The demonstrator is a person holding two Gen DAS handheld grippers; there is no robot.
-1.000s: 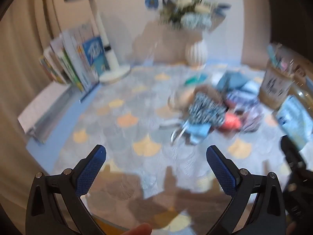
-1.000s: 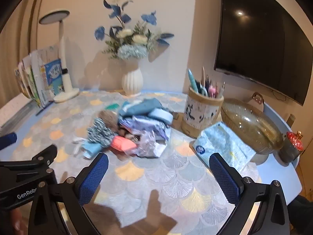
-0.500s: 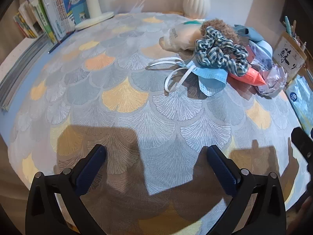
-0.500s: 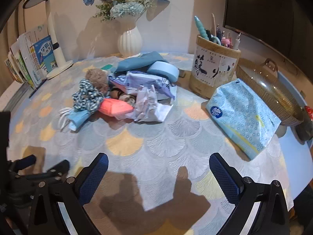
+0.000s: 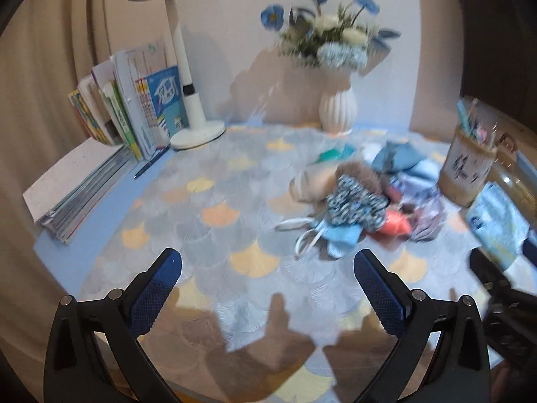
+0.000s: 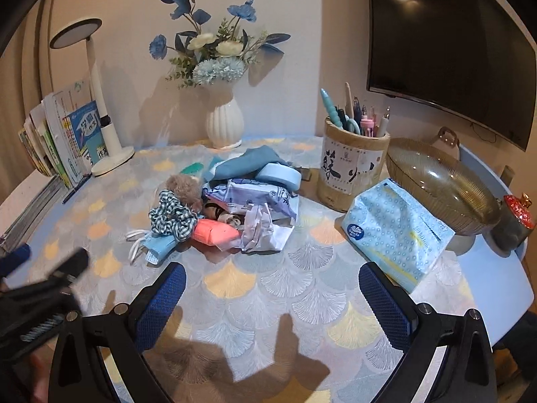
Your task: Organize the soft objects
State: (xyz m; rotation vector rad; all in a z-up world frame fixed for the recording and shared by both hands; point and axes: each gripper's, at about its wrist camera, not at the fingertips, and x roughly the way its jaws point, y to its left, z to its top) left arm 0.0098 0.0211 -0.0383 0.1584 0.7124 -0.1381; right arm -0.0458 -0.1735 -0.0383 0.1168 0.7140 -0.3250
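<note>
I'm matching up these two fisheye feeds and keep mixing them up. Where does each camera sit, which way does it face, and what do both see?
Left wrist: sits on the left gripper, low over the table's near edge, facing the lamp, books and vase; its own two open blue fingers show, with the other gripper dark at right.
Right wrist: sits on the right gripper, facing the vase, pen holder and glass bowl; open fingers show, the left gripper blurred at left.
Shared: the pile of soft objects, lamp, vase, tissue pack.
</note>
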